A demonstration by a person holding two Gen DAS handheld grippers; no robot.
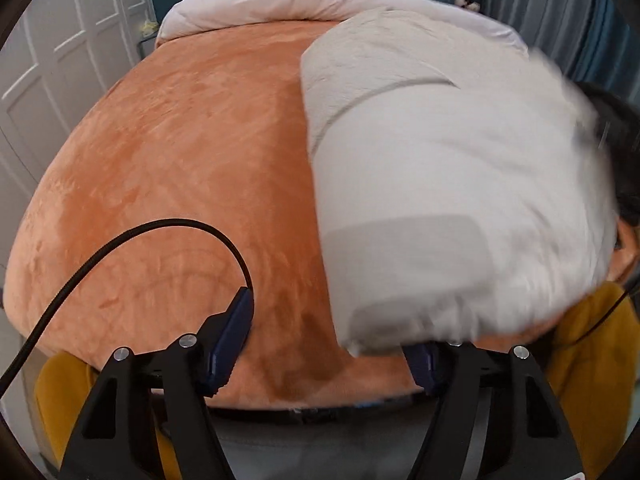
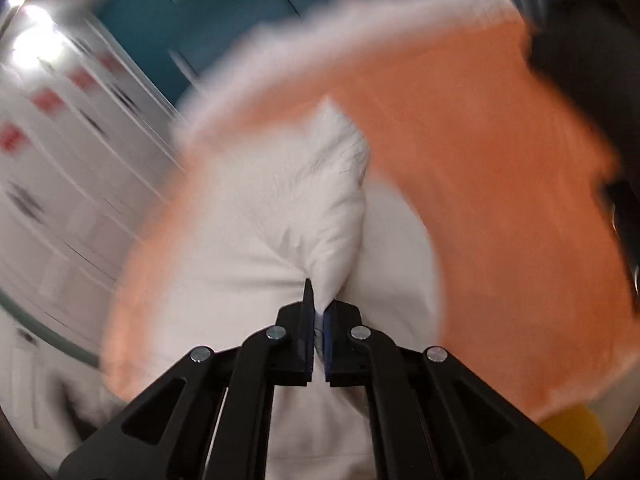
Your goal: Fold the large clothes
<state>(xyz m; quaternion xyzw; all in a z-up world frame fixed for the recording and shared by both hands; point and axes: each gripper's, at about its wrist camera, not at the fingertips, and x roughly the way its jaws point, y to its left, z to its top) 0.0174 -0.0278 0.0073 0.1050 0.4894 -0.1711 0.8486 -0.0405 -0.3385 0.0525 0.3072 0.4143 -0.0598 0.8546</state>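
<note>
A large white garment (image 1: 440, 184) lies partly folded on the right side of an orange fleece bed cover (image 1: 180, 168); its near right part is lifted and blurred. My left gripper (image 1: 332, 332) is open above the bed's near edge, and the garment's lower corner hangs over its right finger. In the blurred right wrist view, my right gripper (image 2: 318, 316) is shut on a bunched fold of the white garment (image 2: 288, 216), held above the orange cover (image 2: 500, 220).
A pale duvet (image 1: 288, 0) is piled at the head of the bed. White wardrobe doors (image 1: 52, 64) stand to the left. A black cable (image 1: 120, 240) loops over the left gripper. The person's yellow sleeves (image 1: 592, 340) and dark hair (image 1: 624, 152) show at the right.
</note>
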